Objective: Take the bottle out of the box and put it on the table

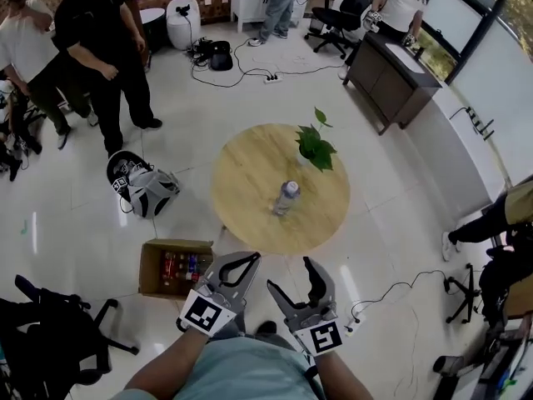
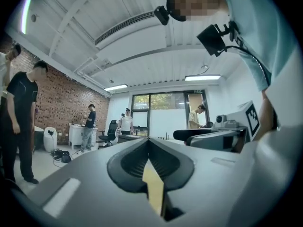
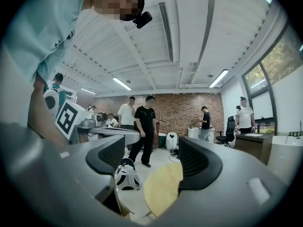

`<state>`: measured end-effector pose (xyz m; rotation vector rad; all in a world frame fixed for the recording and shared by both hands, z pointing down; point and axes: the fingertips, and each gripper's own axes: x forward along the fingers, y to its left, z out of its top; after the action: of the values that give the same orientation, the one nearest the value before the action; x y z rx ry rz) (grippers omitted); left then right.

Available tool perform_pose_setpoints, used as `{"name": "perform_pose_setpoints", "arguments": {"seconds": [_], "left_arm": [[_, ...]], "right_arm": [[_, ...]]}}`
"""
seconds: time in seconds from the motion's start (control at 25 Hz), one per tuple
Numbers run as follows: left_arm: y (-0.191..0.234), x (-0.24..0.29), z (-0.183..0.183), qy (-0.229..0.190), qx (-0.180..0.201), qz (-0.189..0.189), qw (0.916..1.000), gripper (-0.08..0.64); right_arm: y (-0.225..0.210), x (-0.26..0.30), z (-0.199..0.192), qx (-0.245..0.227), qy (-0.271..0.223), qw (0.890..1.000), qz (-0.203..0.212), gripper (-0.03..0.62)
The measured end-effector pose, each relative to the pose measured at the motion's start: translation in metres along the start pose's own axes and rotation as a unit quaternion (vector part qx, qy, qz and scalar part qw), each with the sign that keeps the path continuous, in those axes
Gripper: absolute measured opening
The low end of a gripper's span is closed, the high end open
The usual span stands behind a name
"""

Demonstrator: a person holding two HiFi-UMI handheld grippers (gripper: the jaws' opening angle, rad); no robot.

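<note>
Bottle (image 1: 287, 197): stood upright on table (image 1: 250, 169); I judged placement done.
Box (image 1: 151, 273): on floor, other bottles inside.
Left gripper (image 1: 252, 257): jaws together, empty.
Right gripper (image 1: 290, 275): jaws apart, empty.

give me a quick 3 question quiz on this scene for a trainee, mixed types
1. True or false: a bottle is already on the round table.
2. Where is the cardboard box? A: on the table. B: on the floor beside the table. C: on a chair.
3. Fill in: of the left gripper and the right gripper, the one with its jaws apart is the ____.

Key: 1 true; 2 B; 3 right, with nothing held between its jaws.
</note>
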<state>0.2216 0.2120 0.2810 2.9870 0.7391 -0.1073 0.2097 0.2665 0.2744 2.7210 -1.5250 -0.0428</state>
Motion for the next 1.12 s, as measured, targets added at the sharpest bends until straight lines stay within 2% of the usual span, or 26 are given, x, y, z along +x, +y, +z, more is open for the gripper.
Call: {"name": "perform_pose_setpoints", "arguments": {"seconds": [0.16, 0.28, 0.44, 0.6, 0.76, 0.96, 1.12], "left_arm": [[-0.044, -0.005, 0.000, 0.014, -0.002, 0.003, 0.9999, 0.011], [-0.068, -0.010, -0.006, 0.032, -0.001, 0.007, 0.9995, 0.012], [-0.083, -0.021, -0.016, 0.046, 0.004, 0.030, 0.9985, 0.012], [-0.097, -0.029, -0.006, 0.036, 0.004, 0.022, 0.9991, 0.012], [-0.091, -0.057, -0.001, 0.037, 0.001, 0.020, 0.9991, 0.012], [-0.063, -0.103, 0.013, 0.034, 0.004, 0.029, 0.9990, 0.012], [-0.046, -0.138, 0.019, 0.029, 0.007, 0.043, 0.9986, 0.012]], "right_arm": [[-0.014, -0.032, -0.003, 0.002, 0.001, 1.000, -0.003, 0.336], [-0.011, -0.052, -0.004, 0.015, -0.008, 1.000, 0.016, 0.336], [-0.002, -0.074, -0.013, 0.031, -0.010, 0.999, 0.039, 0.336], [0.018, -0.083, -0.012, 0.036, -0.006, 0.998, 0.055, 0.336], [0.041, -0.085, 0.005, 0.043, -0.017, 0.997, 0.060, 0.339], [0.080, -0.070, 0.012, 0.049, -0.016, 0.997, 0.055, 0.354], [0.118, -0.060, 0.005, 0.026, 0.006, 0.997, 0.066, 0.354]]}}
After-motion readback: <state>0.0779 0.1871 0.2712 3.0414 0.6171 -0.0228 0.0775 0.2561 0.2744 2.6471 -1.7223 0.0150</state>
